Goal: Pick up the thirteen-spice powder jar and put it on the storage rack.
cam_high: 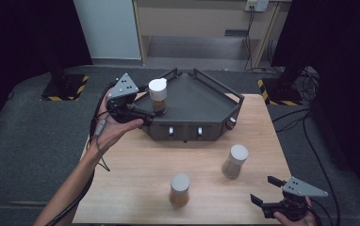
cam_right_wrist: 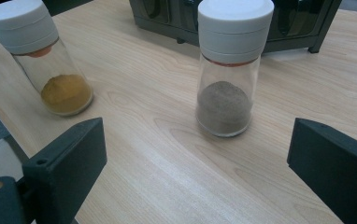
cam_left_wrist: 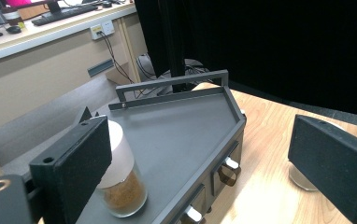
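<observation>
My left tool (cam_high: 147,115), jaws wide and holding nothing, sits beside the brown spice jar (cam_high: 158,95) standing upright on the dark rack (cam_high: 201,101); my right tool (cam_high: 264,189) gapes wide over the tabletop (cam_high: 135,179).

Clear glass spice jars (cam_right_wrist: 224,70) with matt white plastic caps, matt dark rack (cam_high: 201,101), smooth wood-grain table (cam_high: 135,188)

Both grippers are black — the left gripper (cam_high: 143,115) and right gripper (cam_high: 264,189) each carry a grey three-cornered plate with dark dots, blocky square-edged jaws, and a black cable trailing toward six o'clock.
</observation>
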Demonstrator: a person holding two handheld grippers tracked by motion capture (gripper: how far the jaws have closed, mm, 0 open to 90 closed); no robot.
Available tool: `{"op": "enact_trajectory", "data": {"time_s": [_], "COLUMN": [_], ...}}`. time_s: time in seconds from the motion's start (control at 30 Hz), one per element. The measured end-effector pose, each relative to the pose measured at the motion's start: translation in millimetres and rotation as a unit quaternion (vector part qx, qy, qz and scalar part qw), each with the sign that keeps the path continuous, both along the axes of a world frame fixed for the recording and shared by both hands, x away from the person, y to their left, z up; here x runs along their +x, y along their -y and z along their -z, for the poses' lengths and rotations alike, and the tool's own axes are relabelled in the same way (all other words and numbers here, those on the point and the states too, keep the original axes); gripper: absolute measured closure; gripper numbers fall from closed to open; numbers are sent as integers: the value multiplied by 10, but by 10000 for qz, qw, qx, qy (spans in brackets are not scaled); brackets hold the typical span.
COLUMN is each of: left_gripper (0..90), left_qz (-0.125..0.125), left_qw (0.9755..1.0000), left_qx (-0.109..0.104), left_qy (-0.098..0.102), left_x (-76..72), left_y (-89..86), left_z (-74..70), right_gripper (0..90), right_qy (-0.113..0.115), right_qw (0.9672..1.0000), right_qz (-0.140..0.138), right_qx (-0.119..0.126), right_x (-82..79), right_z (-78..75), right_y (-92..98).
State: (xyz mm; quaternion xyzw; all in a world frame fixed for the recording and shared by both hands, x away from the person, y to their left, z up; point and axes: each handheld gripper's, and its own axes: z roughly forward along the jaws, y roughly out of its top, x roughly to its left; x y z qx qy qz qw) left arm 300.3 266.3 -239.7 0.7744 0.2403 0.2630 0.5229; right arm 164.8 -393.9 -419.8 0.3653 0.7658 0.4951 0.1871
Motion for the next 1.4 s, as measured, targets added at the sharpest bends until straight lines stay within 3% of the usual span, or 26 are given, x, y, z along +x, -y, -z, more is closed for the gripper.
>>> {"op": "enact_trajectory", "data": {"time_s": [0.57, 0.77, 1.1, 1.4], "left_gripper": [53, 53, 49, 49], "left_qz": [83, 38, 76, 63], "left_qw": [9999, 9999, 9995, 9996], "left_qx": [-90, -147, -235, -216], "left_qy": [4, -39, -198, -146], "left_x": [-248, -350, -402, -540], "left_y": [-177, -257, -369, -441], "left_z": [205, 334, 568, 697], "right_gripper": [54, 55, 55, 55], "right_qy": [-6, -3, 11, 21], "right_qw": [10000, 10000, 9999, 9999], "right_qz": [0, -4, -1, -10], "right_qx": [-28, -59, -118, -123], "right_x": [-1, 0, -4, -5], "right_z": [-6, -9, -17, -16], "right_y": [-11, -20, -38, -39]}}
